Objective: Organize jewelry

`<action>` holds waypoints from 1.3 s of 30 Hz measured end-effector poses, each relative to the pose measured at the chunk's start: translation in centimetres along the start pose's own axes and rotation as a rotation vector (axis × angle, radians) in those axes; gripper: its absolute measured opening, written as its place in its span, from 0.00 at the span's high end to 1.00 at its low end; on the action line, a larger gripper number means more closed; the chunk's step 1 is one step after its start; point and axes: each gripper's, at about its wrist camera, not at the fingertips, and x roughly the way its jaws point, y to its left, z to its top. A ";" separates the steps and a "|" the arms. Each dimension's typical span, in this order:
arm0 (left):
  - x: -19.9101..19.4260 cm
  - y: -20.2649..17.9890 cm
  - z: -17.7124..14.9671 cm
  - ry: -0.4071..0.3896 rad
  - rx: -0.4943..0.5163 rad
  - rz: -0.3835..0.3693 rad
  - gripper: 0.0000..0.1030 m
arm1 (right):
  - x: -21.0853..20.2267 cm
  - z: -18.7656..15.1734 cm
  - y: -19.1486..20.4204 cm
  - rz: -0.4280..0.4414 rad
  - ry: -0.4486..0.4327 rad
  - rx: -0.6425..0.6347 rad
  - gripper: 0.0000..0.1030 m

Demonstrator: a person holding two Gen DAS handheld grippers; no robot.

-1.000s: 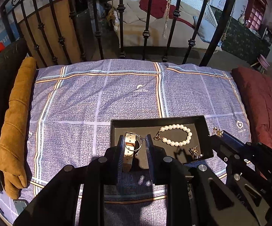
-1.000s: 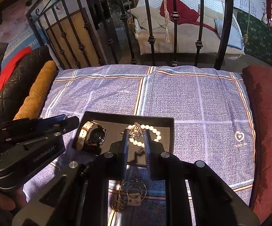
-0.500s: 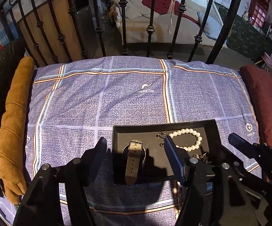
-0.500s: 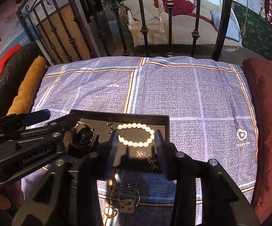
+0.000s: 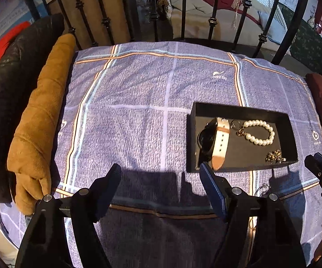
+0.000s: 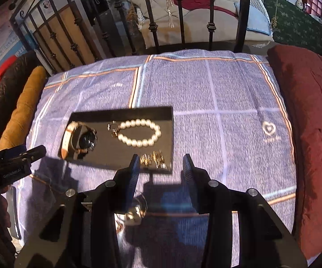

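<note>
Rectangular matte-black tray (image 5: 239, 109) on woven plaid bedspread (image 5: 138, 102): round pearl bracelet (image 5: 259, 132) at 2 o'clock, leather-strapped watch (image 5: 214, 143). Left claw (image 5: 161, 174) just opened wide, empty; right claw (image 6: 159, 163) part-open, empty.

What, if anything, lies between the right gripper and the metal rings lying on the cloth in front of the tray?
Nothing visible: the right gripper is open and empty, and the metal rings lie uncovered on the cloth below its fingers, outside the black tray.

Both tools (image 5: 159, 179) (image 6: 159, 165) empty, jaws apart
</note>
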 end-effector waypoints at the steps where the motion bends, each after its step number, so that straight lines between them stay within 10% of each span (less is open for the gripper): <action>1: 0.1 0.2 -0.5 0.010 -0.006 0.000 0.31 | 0.1 -0.7 0.1 -0.001 0.014 -0.005 0.60; 39: 1.4 1.3 -5.8 0.101 -0.047 -0.020 0.31 | 5.1 -6.1 4.5 0.006 0.148 -0.079 0.70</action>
